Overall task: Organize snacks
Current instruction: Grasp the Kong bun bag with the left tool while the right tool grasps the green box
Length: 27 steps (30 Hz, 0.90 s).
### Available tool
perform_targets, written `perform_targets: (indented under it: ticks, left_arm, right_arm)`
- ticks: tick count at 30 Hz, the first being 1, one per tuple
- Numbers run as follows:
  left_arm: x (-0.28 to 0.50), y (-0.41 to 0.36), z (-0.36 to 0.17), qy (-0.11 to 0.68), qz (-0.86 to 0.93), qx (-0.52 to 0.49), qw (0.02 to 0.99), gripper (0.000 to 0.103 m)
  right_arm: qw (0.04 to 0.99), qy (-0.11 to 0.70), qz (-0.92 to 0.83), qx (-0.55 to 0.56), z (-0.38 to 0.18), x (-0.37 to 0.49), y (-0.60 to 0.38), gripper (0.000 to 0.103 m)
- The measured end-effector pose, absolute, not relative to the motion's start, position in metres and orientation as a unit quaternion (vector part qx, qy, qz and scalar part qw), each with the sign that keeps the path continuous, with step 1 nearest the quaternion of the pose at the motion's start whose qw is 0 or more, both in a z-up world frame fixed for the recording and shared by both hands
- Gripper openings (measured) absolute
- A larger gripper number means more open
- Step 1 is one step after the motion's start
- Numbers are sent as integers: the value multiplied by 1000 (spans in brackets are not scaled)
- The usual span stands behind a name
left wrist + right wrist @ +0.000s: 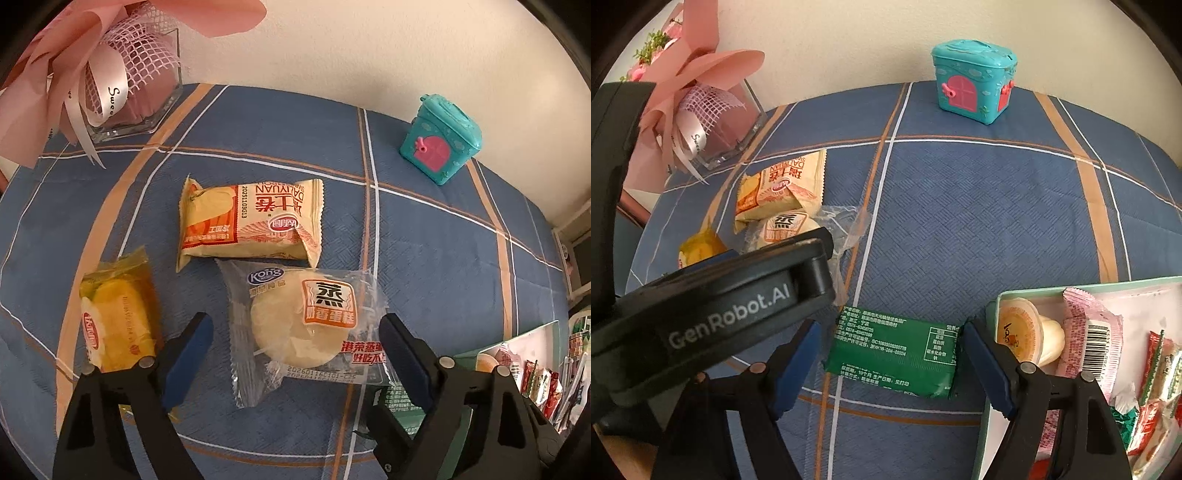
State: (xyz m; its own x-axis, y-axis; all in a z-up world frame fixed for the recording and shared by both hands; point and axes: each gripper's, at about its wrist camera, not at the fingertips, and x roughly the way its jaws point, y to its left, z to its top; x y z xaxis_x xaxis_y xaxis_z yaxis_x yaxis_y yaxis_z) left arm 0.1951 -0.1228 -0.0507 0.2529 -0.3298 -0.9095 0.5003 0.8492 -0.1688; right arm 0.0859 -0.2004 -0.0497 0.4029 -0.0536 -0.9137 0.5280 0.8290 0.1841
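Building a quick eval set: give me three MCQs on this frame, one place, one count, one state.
1. Where does the green packet lie?
A. between the right gripper's fingers
B. inside the tray
C. beside the teal toy house

2. How many wrapped snacks lie loose ahead of the left gripper?
A. one
B. three
C. five

3. The left gripper's jaws are:
A. shut on the yellow snack
B. open around the clear-wrapped round cake
C. fully closed

Key: A, fingers flank it on the cloth; B, three show in the left wrist view; B, pads stand clear of the wrapper.
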Motion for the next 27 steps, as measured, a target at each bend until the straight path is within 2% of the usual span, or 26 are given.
perform_targets:
  ticks: [3, 6, 15, 27]
  left_arm:
    - [194, -124, -52, 557, -277, 70, 780, 75]
    - [193, -125, -53, 557, -274, 72, 781, 71]
    - [197, -107, -54, 579, -250, 59, 773, 66]
    - [207, -93, -60, 600, -237, 43, 763, 66]
  right_arm:
    - [802, 521, -187, 226, -50, 86, -201, 79]
    - [800, 522, -188, 229, -49, 85, -203, 78]
    - [790, 527, -198, 243, -48, 86, -210, 76]
    - [777, 538, -192, 265, -45, 86, -212, 76]
